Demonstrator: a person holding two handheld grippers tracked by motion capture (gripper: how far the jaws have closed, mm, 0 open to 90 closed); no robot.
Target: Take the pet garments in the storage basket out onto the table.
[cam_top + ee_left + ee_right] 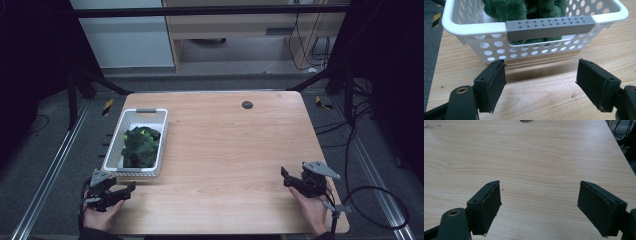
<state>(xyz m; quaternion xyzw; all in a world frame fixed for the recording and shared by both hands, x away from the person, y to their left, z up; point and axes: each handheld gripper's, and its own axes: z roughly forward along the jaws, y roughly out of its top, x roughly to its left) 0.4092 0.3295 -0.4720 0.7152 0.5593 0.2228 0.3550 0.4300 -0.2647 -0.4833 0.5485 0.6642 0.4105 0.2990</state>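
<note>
Near table's front corners, both hand-held grippers (jaws wide), left hand-held gripper beside basket

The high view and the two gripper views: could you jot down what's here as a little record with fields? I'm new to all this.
surface: wooden table
container: white perforated basket with grey handles, near the table's left edge
contents: dark green plush fabric
left gripper: open, empty, facing the basket's near end
right gripper: open, empty, over bare wood
far edge: small dark round fitting
</note>
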